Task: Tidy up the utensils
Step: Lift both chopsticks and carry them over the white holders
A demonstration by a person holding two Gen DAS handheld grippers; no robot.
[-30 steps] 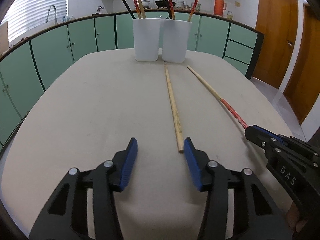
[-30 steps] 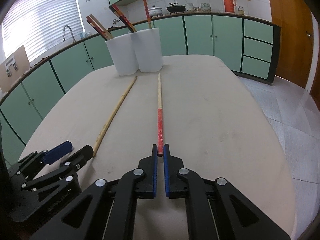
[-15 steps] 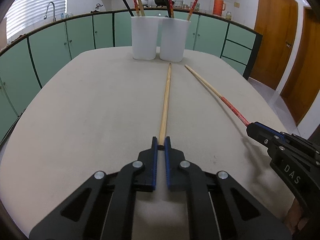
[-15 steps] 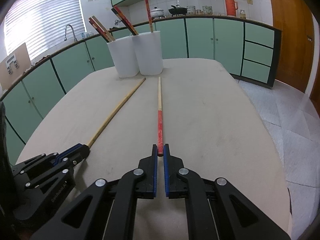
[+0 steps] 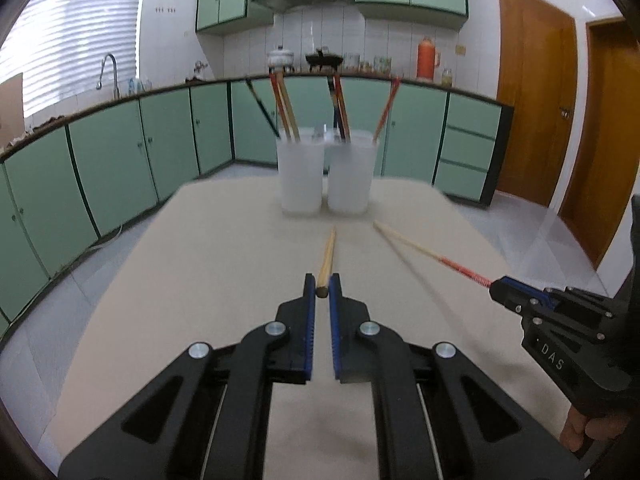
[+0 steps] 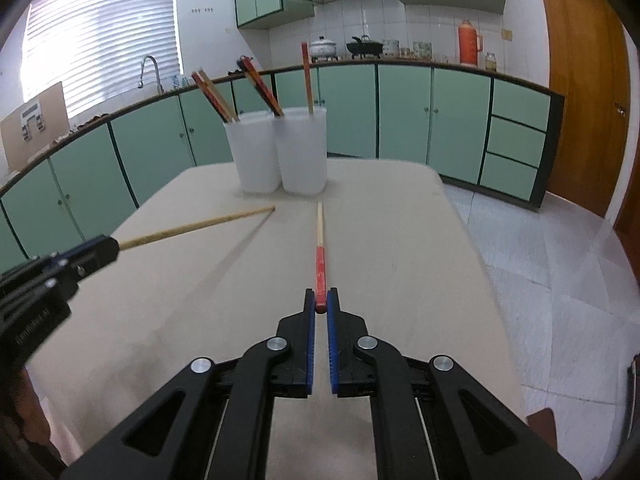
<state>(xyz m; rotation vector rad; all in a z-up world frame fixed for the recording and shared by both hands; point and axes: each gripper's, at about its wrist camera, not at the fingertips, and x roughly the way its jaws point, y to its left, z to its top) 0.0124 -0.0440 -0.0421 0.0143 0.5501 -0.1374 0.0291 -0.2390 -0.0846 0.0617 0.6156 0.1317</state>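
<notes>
My left gripper (image 5: 322, 286) is shut on the near end of a plain wooden chopstick (image 5: 328, 254) and holds it lifted above the beige table (image 5: 200, 280). My right gripper (image 6: 320, 300) is shut on the red end of a red-handled chopstick (image 6: 319, 256), also lifted. Each gripper shows in the other view: the right gripper (image 5: 500, 290) with its chopstick (image 5: 420, 250), and the left gripper (image 6: 108, 246) with its chopstick (image 6: 200, 224). Two white cups (image 5: 300, 172) (image 5: 352, 172) holding several chopsticks stand at the table's far end, ahead of both tips.
Green kitchen cabinets (image 5: 120, 160) and a counter with a sink, pots and an orange thermos (image 5: 427, 58) run behind the table. Wooden doors (image 5: 536, 120) stand at the right. A tiled floor (image 6: 540, 260) lies right of the table.
My left gripper closed on the plain chopstick. Both grippers then lifted their chopsticks off the table, with the tips pointing toward the cups.
</notes>
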